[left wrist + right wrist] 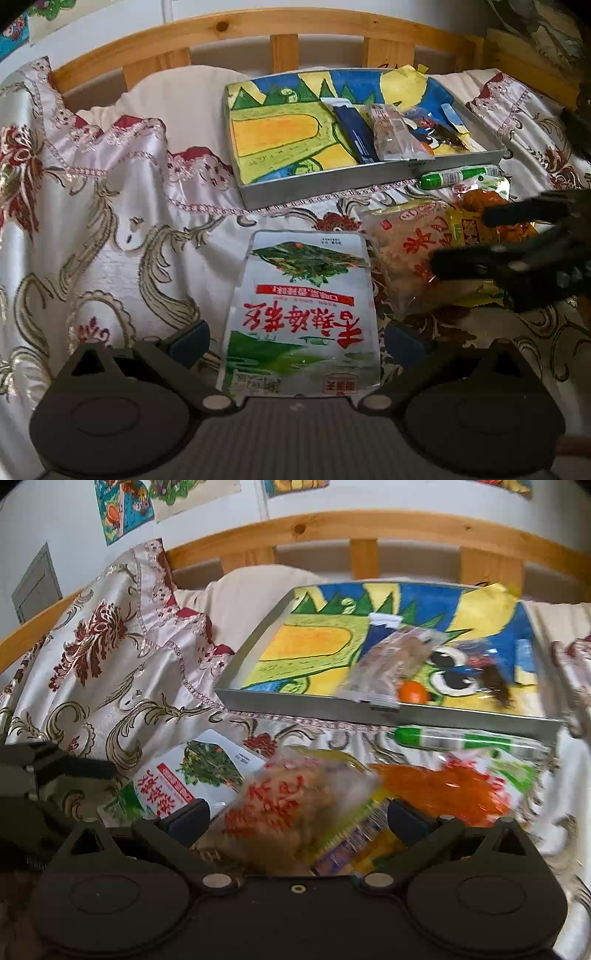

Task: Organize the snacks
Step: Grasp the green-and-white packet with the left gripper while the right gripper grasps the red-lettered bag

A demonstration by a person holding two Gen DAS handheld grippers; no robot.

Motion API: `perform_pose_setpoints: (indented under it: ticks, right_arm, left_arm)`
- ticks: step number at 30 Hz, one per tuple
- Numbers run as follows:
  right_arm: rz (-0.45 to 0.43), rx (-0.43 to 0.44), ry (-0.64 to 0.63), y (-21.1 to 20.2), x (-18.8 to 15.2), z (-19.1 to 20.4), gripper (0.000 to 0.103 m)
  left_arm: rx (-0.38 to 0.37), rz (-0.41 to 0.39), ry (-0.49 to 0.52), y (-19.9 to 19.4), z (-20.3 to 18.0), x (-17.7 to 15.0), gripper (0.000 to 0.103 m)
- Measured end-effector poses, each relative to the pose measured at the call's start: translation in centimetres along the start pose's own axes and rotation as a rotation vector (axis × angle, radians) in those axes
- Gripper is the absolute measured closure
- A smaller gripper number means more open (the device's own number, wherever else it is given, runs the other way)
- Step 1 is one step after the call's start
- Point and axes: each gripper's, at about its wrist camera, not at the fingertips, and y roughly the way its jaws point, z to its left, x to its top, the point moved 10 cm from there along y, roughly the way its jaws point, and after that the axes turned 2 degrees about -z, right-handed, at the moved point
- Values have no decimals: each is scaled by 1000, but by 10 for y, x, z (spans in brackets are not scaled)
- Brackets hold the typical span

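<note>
A white and green snack pouch (303,314) with red lettering lies flat on the cloth. My left gripper (295,341) is open, its blue pads on either side of the pouch's near half. To its right lies a clear bag with red characters (280,812); my right gripper (297,819) is open with this bag between its fingers. The right wrist view is blurred there. A grey tray (332,181) lined with a colourful drawing stands behind. It holds a dark blue packet (356,133) and a clear wrapped snack (391,133).
A green and white tube pack (458,177), an orange bag (443,786) and a yellow packet (469,225) lie in front of the tray's right end. A patterned satin cloth (110,221) covers the surface. A wooden rail (258,26) runs behind.
</note>
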Motion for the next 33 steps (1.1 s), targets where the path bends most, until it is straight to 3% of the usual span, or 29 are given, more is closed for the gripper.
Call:
perform_pose_setpoints:
  ticks: [8, 13, 20, 27, 33]
  right_arm:
    - [60, 50, -38, 30, 5, 18, 6]
    - [114, 84, -48, 33, -7, 14, 20]
    - [34, 125, -37, 12, -9, -1, 47]
    - [-16, 159, -57, 0, -7, -4, 58]
    - [-39, 163, -104, -4, -10, 0, 59]
  left_arm:
    - [29, 13, 87, 7, -8, -7, 1]
    - [64, -7, 176, 6, -14, -5, 1]
    - [87, 4, 249, 11, -20, 1, 1]
    - [103, 27, 234, 22, -19, 3, 1]
    - [46, 47, 91, 28, -10, 3, 4]
